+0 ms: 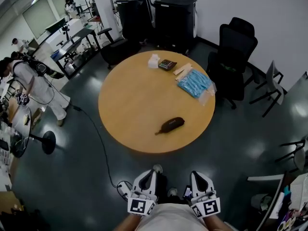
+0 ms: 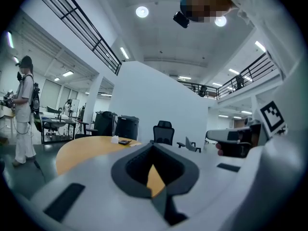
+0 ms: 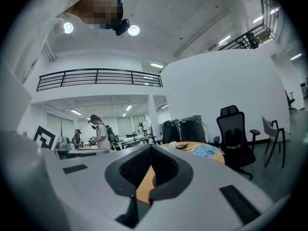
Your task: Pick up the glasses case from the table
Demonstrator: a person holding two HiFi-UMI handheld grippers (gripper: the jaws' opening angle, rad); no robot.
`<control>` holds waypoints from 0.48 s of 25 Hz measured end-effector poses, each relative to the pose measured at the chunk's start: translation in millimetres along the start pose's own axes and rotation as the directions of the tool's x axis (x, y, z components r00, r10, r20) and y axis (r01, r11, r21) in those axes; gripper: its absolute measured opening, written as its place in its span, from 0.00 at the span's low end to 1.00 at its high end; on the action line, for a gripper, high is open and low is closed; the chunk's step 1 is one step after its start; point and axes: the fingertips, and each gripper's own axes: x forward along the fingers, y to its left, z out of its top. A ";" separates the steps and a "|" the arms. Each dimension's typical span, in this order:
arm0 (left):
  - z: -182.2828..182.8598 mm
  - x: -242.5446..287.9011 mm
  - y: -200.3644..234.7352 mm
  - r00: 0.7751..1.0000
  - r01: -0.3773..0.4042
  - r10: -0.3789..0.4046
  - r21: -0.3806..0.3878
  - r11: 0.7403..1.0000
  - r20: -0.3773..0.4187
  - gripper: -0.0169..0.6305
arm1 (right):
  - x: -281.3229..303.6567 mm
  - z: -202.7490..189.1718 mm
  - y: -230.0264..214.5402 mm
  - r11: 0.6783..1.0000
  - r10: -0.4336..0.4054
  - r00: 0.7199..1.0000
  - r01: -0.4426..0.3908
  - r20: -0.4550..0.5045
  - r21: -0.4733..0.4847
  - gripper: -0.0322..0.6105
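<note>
In the head view, the glasses case (image 1: pixel 171 125) lies flat on the round wooden table (image 1: pixel 130 105), near the edge closest to you and well apart from both of your grippers. A calculator (image 1: pixel 167 64) and a blue packet (image 1: pixel 195 83) sit on the far side of the table. Your left gripper (image 1: pixel 155 169) and right gripper (image 1: pixel 195 174) are low and close to your body, over the floor and short of the table.

In the left gripper view, your left gripper (image 2: pixel 153 147) has its jaws closed together with nothing between them. The tabletop (image 2: pixel 82 148) lies ahead, and a person (image 2: pixel 24 114) stands off to the left.

In the right gripper view, your right gripper (image 3: pixel 150 148) also has its jaws together and is empty. The table (image 3: pixel 216 157) shows past it, with the blue packet (image 3: pixel 204 150) on it.
</note>
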 end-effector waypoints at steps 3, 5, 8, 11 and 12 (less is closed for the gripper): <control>0.2 39.0 17.4 1.000 0.030 -0.030 0.009 0.999 -0.001 0.04 | 40.2 3.8 -18.3 1.000 -0.019 1.000 0.019 0.008 -0.010 0.07; 1.4 66.6 34.5 0.999 0.047 -0.047 0.015 0.999 -0.001 0.04 | 69.8 8.0 -26.1 0.999 -0.033 0.999 0.033 0.015 -0.022 0.07; 11.3 107.4 59.9 0.997 0.079 -0.079 0.020 0.997 0.004 0.04 | 113.1 20.3 -34.0 0.998 -0.049 0.999 0.050 0.022 -0.030 0.07; 19.4 137.0 74.3 0.993 0.120 -0.120 0.007 0.993 -0.022 0.04 | 142.9 34.6 -36.6 0.998 -0.056 0.998 0.057 0.037 -0.040 0.07; 20.4 147.2 77.5 0.991 0.132 -0.132 0.005 0.991 -0.033 0.04 | 152.0 37.4 -39.2 0.997 -0.059 0.997 0.061 0.041 -0.039 0.07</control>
